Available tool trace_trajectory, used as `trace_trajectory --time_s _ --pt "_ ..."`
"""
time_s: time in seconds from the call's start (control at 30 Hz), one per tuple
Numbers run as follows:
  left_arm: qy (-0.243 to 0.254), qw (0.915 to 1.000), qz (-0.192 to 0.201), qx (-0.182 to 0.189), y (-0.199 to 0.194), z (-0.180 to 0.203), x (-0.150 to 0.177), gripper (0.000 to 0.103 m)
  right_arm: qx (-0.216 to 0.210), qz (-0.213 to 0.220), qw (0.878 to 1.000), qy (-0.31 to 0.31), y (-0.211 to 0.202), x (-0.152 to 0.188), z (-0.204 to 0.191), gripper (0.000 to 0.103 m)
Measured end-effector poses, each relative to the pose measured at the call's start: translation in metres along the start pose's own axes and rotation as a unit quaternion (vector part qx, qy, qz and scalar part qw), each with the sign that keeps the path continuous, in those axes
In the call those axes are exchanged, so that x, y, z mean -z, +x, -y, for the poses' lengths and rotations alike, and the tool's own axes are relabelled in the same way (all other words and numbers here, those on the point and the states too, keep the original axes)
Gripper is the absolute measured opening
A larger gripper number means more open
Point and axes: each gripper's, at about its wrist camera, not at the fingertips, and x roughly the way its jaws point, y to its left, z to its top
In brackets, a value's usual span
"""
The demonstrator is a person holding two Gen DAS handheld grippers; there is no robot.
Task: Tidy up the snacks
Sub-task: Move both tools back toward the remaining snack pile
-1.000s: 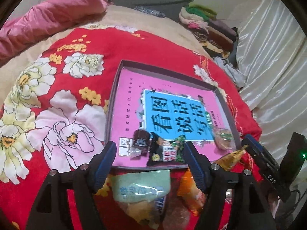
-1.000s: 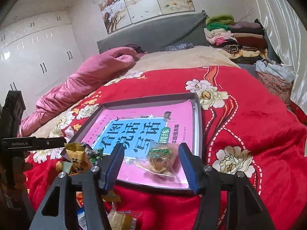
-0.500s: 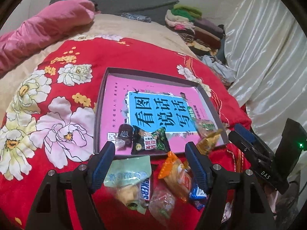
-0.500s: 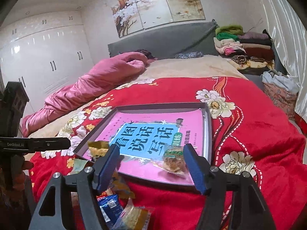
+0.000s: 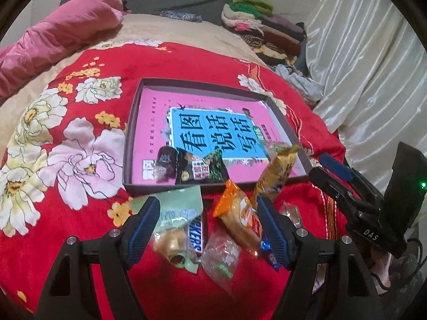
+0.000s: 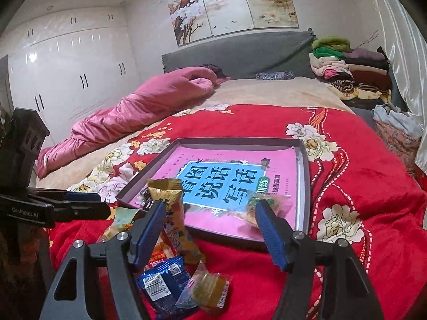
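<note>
Both grippers were drawn back from the tray (image 5: 128,144) since the earlier frames, so that more of the loose snack pile (image 5: 229,229) on the red bedspread (image 5: 186,64) was brought into view. Over that interval the right gripper's (image 6: 208,229) jaws were being opened, and nothing was seen pressed between them; a yellow packet (image 6: 170,208) was seen just beside its left finger, leaning over the tray's near rim. The left gripper (image 5: 210,232) was held spread and empty above a pale green pouch (image 5: 176,210), a Snickers bar (image 5: 197,233) and an orange packet (image 5: 240,213). Three snacks had been laid inside the tray: a dark candy (image 5: 166,164), a black packet (image 5: 202,169) and a clear-wrapped one (image 6: 253,208). The step in hand was judged to be selection of the next snack; a descent and closure on one wrapper alone would be called for.
</note>
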Motion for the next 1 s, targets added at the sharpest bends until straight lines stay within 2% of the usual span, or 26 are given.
trace_trajectory --time_s 0.33,0.87,1.0 --pt "0.018 0.9996 -0.023 -0.002 0.003 0.009 0.017 0.077 -0.007 -0.008 1.000 -0.007 0.001 0.004 -0.006 0.069" --pt "0.038 0.9981 -0.046 0.015 0.006 0.019 0.036 0.077 -0.025 -0.027 0.999 -0.028 0.007 0.009 -0.021 0.069" --pt "0.041 0.9976 -0.052 0.021 0.009 0.020 0.040 0.072 -0.037 -0.035 0.998 -0.034 0.011 0.011 -0.025 0.069"
